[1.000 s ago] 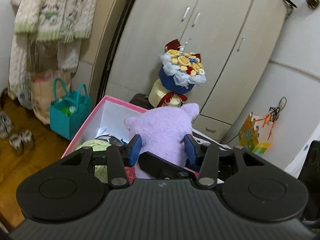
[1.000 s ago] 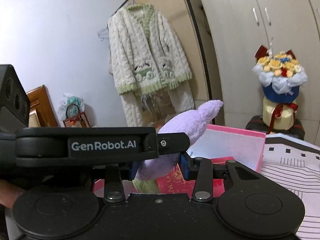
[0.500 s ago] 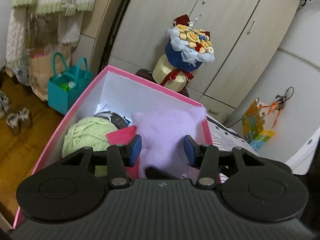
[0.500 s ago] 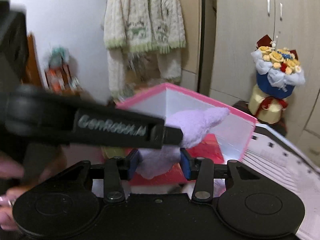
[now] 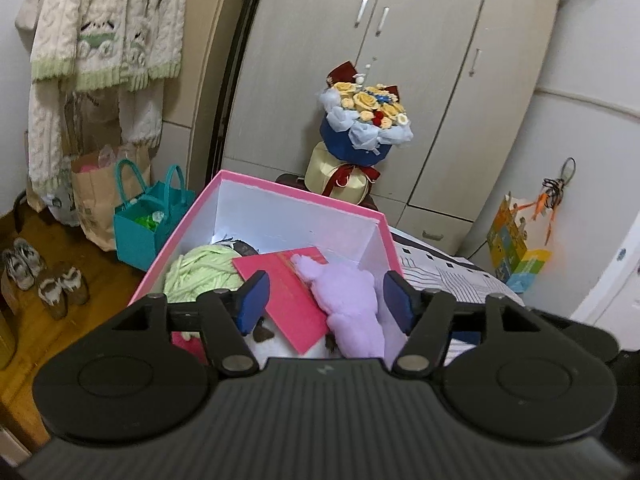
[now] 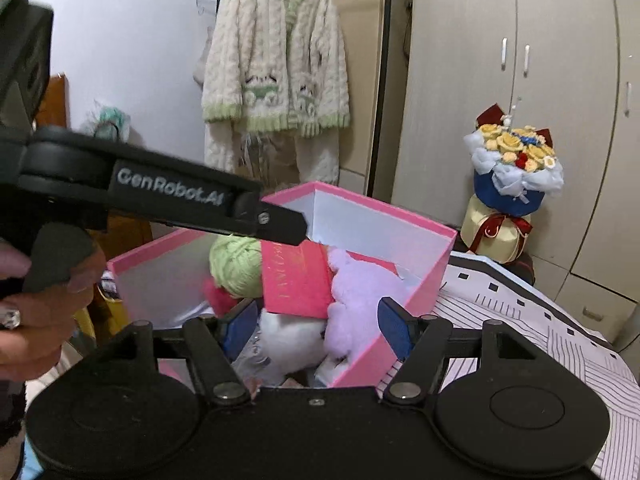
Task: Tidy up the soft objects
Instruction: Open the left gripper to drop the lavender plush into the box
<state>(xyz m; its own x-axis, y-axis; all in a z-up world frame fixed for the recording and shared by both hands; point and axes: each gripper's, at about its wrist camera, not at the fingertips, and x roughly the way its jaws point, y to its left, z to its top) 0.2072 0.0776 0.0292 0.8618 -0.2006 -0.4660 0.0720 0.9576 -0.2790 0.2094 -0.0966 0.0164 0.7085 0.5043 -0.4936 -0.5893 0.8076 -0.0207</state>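
While both the left gripper (image 5: 324, 300) and right gripper (image 6: 318, 326) hover with fingers apart, the purple plush (image 5: 352, 300) lies in the pink box's (image 5: 296, 196) right near corner

Striped bedspread (image 6: 520, 320) — pink box (image 6: 400, 216) rests on it.

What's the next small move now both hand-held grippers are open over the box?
Probably lift both clear. The purple plush toy lies inside the pink box and neither the left hand-held gripper nor the right hand-held gripper grips anything.
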